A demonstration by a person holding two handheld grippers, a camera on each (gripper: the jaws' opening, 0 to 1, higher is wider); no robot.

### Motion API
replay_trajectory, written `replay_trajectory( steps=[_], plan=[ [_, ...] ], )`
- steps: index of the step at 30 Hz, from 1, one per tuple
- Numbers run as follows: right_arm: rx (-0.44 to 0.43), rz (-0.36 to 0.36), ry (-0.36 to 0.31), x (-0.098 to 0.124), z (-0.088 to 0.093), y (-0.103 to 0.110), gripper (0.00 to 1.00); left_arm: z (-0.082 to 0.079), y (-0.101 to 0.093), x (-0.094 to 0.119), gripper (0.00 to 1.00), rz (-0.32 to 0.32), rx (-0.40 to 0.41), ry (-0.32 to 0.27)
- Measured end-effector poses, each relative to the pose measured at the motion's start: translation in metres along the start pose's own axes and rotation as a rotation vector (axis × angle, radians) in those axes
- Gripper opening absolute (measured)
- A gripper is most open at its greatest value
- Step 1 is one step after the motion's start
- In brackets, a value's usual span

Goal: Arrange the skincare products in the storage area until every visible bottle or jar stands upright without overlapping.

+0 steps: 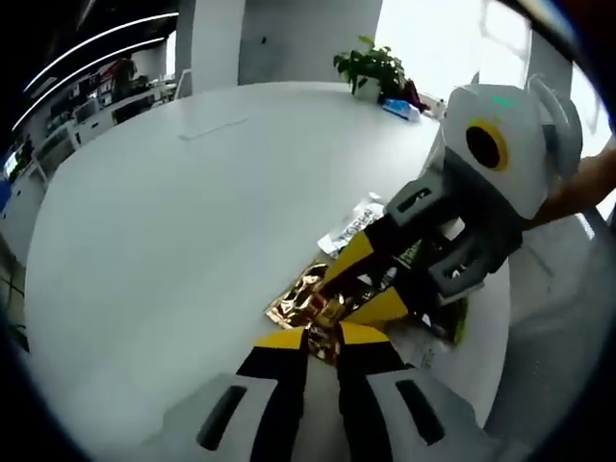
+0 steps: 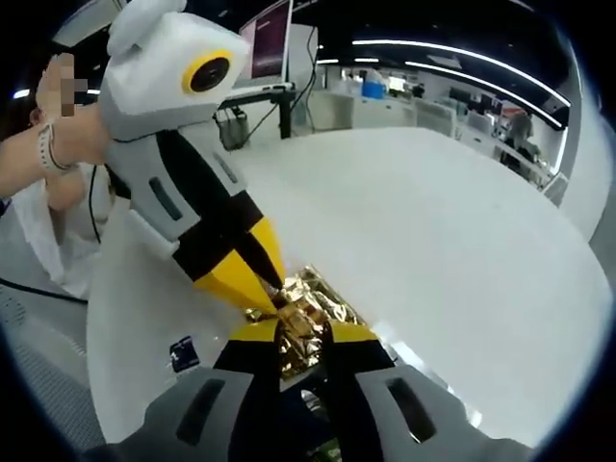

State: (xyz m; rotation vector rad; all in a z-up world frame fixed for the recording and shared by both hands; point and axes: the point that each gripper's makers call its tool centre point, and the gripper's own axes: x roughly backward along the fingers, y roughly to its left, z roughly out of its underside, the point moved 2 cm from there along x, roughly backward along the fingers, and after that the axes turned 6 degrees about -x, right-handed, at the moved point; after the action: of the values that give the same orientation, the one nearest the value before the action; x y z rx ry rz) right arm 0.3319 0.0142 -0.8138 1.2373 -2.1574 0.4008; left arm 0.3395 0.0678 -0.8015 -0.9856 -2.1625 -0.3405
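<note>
Left gripper view: the left gripper (image 1: 322,339), yellow-tipped and black-jawed, is rising from the bottom with its jaws nearly together, tips sitting at the near edge of a crinkled gold foil sachet (image 1: 310,300) lying flat on the round white table (image 1: 192,221). I cannot tell whether the tips are pinching foil. The right gripper (image 1: 371,279) is entering from the right, its jaws spread over the sachet's far side and covering much of it. A white printed sachet (image 1: 354,223) is lying just beyond, partly hidden. A green packet (image 1: 450,322) is peeking out under the right gripper, mostly hidden. A potted plant (image 1: 371,69) is standing at the table's far edge.

Right gripper view: the right gripper (image 2: 301,335) is straddling the gold foil sachet (image 2: 306,318), jaws apart, foil between them. The left gripper (image 2: 276,289) is pressing its closed-looking tips onto the sachet's edge. A small dark label (image 2: 183,354) is lying near the table (image 2: 433,250) edge, unreadable.
</note>
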Motion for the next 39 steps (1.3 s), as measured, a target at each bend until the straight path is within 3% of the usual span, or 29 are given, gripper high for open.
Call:
replay_trajectory(
  steps=[4, 13, 22, 34, 39],
  plan=[
    [-0.006, 0.001, 0.003, -0.008, -0.003, -0.007, 0.18, -0.009, 0.006, 0.01, 0.15, -0.053, 0.014, -0.061],
    [0.004, 0.021, -0.012, 0.006, -0.012, -0.009, 0.17, -0.011, -0.008, 0.025, 0.16, -0.067, 0.019, -0.077],
    [0.036, 0.033, -0.037, 0.023, -0.02, -0.012, 0.16, -0.024, -0.022, 0.037, 0.15, -0.077, 0.008, -0.129],
    [0.058, 0.032, -0.102, 0.068, -0.038, 0.003, 0.16, -0.04, -0.035, 0.061, 0.14, -0.115, -0.01, -0.183],
    [0.048, 0.021, -0.13, 0.08, -0.045, 0.01, 0.17, -0.046, -0.049, 0.073, 0.12, -0.105, 0.012, -0.224]
  ],
)
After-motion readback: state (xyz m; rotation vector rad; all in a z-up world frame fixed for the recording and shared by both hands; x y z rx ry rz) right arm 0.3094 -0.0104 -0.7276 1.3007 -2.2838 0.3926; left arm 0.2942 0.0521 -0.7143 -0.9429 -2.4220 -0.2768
